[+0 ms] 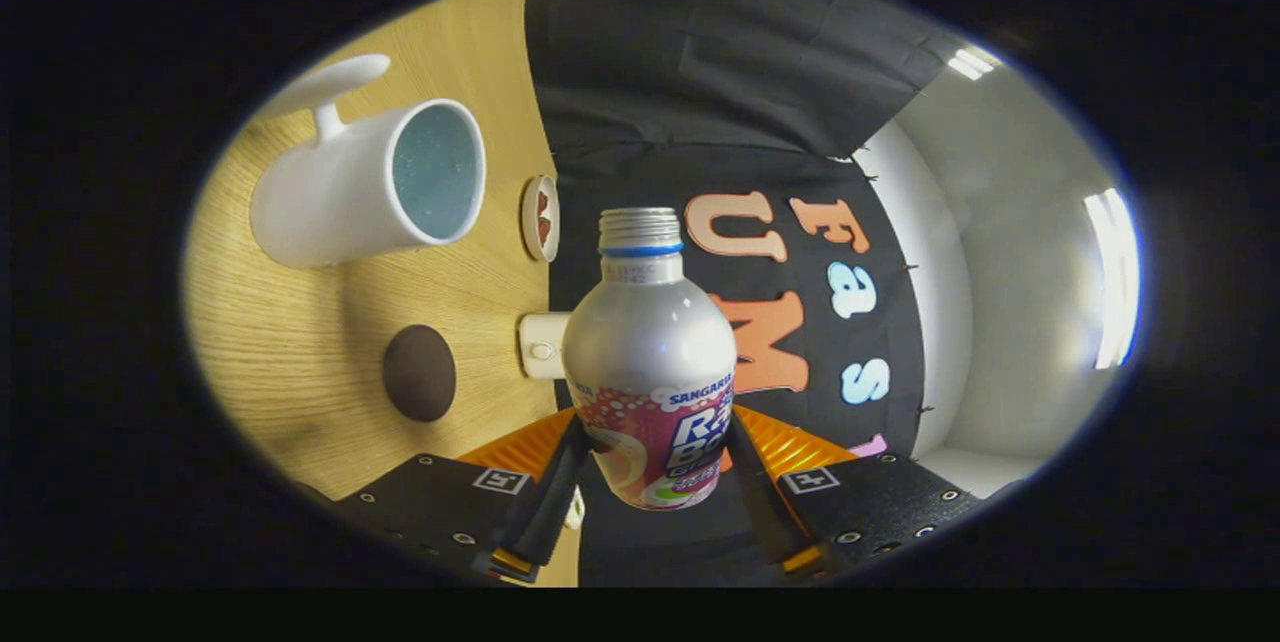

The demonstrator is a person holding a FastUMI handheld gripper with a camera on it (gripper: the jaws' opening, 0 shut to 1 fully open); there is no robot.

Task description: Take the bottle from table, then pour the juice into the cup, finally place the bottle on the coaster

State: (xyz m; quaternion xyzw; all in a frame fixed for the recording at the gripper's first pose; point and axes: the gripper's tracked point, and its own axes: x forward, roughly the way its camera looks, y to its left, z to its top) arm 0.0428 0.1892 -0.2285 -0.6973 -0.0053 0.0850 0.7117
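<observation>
bottle (648, 362) clamped between both fingers of gripper (650, 467), cap off | white cup (365, 184) seen beyond on wooden table (290, 362) | dark round coaster (419, 373) near cup

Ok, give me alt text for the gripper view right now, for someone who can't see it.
The gripper is shut on an uncapped silver bottle, turned so the wooden table appears sideways beside it. On the table stand a white cup and a dark round coaster.
</observation>
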